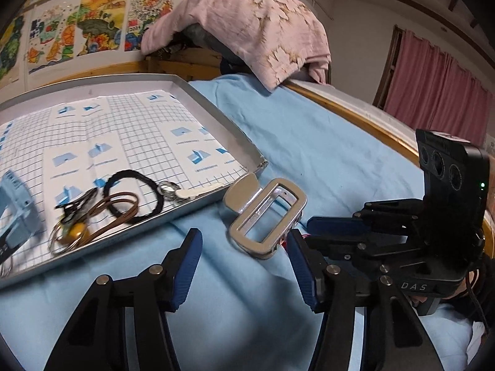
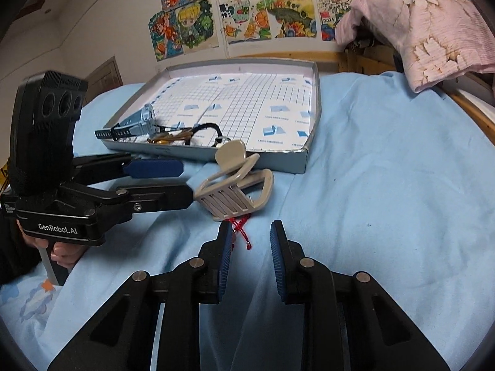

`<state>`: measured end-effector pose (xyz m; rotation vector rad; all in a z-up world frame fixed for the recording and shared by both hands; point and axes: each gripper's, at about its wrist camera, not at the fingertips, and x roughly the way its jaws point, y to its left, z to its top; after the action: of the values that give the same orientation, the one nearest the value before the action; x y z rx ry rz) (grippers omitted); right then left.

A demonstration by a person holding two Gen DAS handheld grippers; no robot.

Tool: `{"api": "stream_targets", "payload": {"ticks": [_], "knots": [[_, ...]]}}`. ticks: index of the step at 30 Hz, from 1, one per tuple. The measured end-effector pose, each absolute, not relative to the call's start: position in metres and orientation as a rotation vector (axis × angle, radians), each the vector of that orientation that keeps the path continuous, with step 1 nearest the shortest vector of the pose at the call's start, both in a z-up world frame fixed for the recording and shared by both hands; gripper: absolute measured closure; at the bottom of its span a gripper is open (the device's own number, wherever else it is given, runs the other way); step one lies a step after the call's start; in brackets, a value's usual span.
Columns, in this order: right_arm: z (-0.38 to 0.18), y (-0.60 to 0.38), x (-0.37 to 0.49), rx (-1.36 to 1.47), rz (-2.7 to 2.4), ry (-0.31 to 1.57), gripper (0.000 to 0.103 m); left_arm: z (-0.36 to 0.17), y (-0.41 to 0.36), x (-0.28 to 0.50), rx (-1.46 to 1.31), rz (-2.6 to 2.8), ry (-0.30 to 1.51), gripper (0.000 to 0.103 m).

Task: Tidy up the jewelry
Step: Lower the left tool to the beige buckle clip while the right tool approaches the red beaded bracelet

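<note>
— Now, where is the large silver plastic claw hair clip (image 1: pixel 266 216)?

— On the light-blue bedsheet (image 1: pixel 324 154), just beside the shallow grey cardboard tray (image 2: pixel 304 162), over a red knotted cord bracelet (image 2: pixel 239 225).

— And the grippers?

— Left gripper (image 1: pixel 244 270) gapes wide, holding nothing; right gripper (image 2: pixel 250 258) hovers parted, also unloaded.
</note>
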<state>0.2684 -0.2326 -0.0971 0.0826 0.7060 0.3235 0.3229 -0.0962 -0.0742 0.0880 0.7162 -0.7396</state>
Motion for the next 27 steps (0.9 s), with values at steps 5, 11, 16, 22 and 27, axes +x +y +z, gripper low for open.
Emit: {"api": "stream_targets", "payload": {"ticks": [5, 11, 16, 22, 27], "knots": [[-0.102, -0.230, 0.272, 0.076, 0.329, 0.723, 0.089, -0.077, -0.101, 0.325, 0.104, -0.744, 0.718, 0.050], [-0.105, -0.230, 0.275, 0.076, 0.328, 0.735, 0.093, -0.078, -0.106, 0.330, 0.105, -0.748, 0.727, 0.056], [-0.106, -0.230, 0.276, 0.081, 0.316, 0.737, 0.100, -0.079, -0.110, 0.332, 0.109, -0.751, 0.735, 0.063], [-0.104, -0.235, 0.273, 0.086, 0.267, 0.710, 0.101, -0.080, -0.110, 0.332, 0.103, -0.749, 0.734, 0.065], [-0.097, -0.254, 0.268, 0.147, 0.175, 0.648, 0.101, -0.080, -0.112, 0.333, 0.108, -0.736, 0.734, 0.065]]}}
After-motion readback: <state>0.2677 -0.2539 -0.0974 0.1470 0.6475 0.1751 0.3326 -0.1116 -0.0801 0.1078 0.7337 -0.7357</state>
